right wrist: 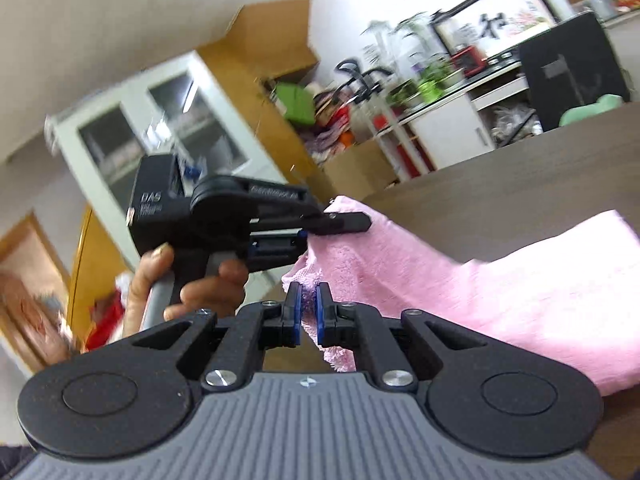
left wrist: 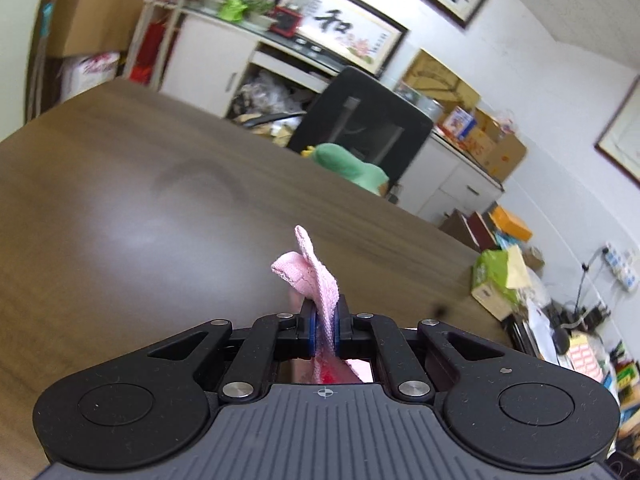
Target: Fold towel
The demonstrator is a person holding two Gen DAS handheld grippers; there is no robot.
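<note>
Left claw [left wrist: 325,330]: blue pads pinched tight on a corner of the pink towel [left wrist: 314,280], which pokes up past the tips. Right claw [right wrist: 308,312]: jaws nearly closed, a towel [right wrist: 460,280] edge clamped between the pads. Towel: lifted at both held corners, the rest sloping down toward the desk [right wrist: 520,168]. Hand [right wrist: 200,284]: grips the left claw's handle. Desk: brown woodgrain. Beyond it: green plush [left wrist: 352,168], black chair [left wrist: 360,120].

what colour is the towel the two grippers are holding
Pink. The soft terry towel shows best in the right wrist view, pinched by the right gripper and the left gripper.
</note>
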